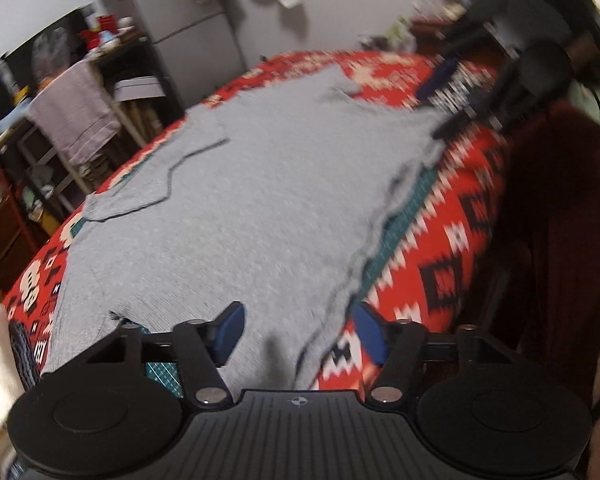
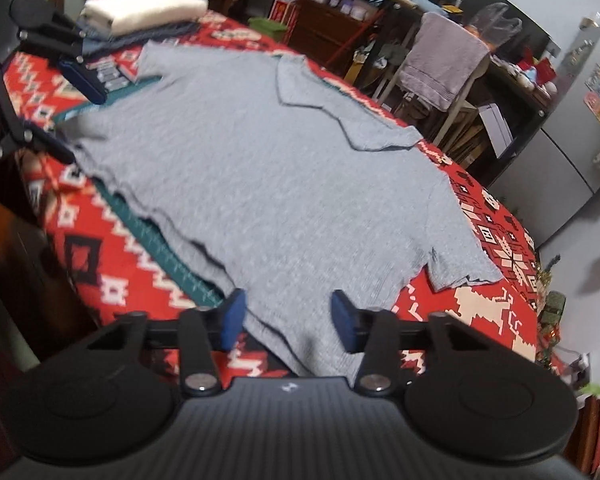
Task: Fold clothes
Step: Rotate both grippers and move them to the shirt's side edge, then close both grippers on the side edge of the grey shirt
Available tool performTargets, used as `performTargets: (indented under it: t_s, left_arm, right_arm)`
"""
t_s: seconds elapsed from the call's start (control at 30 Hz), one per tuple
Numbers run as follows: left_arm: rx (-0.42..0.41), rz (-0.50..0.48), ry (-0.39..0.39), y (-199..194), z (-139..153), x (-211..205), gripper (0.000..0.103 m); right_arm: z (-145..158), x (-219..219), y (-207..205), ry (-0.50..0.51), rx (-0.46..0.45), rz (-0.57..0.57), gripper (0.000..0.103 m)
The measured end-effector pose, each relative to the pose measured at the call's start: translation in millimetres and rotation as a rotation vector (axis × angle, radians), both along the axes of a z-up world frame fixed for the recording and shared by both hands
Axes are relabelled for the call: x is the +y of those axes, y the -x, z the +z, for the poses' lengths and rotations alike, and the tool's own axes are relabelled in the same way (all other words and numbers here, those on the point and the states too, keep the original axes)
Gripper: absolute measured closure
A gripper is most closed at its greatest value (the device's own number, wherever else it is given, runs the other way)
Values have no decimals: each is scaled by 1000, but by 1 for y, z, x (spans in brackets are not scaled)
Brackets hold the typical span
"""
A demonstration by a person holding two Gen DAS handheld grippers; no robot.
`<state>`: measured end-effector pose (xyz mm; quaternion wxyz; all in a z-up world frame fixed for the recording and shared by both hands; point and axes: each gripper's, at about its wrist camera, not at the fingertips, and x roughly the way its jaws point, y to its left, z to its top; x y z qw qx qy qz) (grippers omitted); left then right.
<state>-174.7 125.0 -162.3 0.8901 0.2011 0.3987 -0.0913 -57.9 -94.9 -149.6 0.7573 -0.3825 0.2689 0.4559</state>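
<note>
**Both grippers open at the near edge of the grey T-shirt, ready to pinch it**

The grey T-shirt (image 1: 244, 208) lies spread flat on the red patterned cloth (image 1: 452, 240) that covers the surface. A strip of green cutting mat (image 2: 160, 248) shows just beside the shirt's near edge. One sleeve (image 2: 328, 108) is already folded in over the body, on the side far from the grippers; the other sleeve (image 2: 460, 268) lies flat and open.

The left gripper (image 1: 300, 334) has its blue fingers (image 1: 230, 332) wide apart and holds nothing; a corner of the shirt's near edge lies between them. The right gripper (image 2: 286, 322) is also wide and empty, with the cloth of the shirt between its fingers (image 2: 346, 324). Whether any finger touches the fabric I cannot tell, because the pictures are blurred.

I judge that the step in hand is to take the near edge at two places and carry it over toward the folded sleeve. To do it well, each gripper should close on the very edge and catch only the shirt, not the red cloth under it. Both should lift together and keep the edge tight between them, so the fold line comes straight. A stack of folded clothes (image 2: 140, 12) waits beyond the shirt.
</note>
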Motion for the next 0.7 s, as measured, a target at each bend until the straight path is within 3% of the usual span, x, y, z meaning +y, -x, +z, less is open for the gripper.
performTargets:
  t_s: [0.13, 0.27, 0.53, 0.7]
  left_arm:
    - [23, -23, -58, 5, -7, 0, 54]
    - [22, -54, -162, 7, -13, -1, 62]
    - [-4, -188, -321, 15, -27, -23, 62]
    - [-33, -188, -393, 12, -32, -26, 59]
  right_arm:
    - [-9, 3, 2, 64, -54, 36, 73]
    - [-13, 5, 2, 87, -75, 56, 73]
    - [-13, 7, -3, 82, -68, 34, 73]
    - [-13, 6, -2, 80, -70, 29, 73]
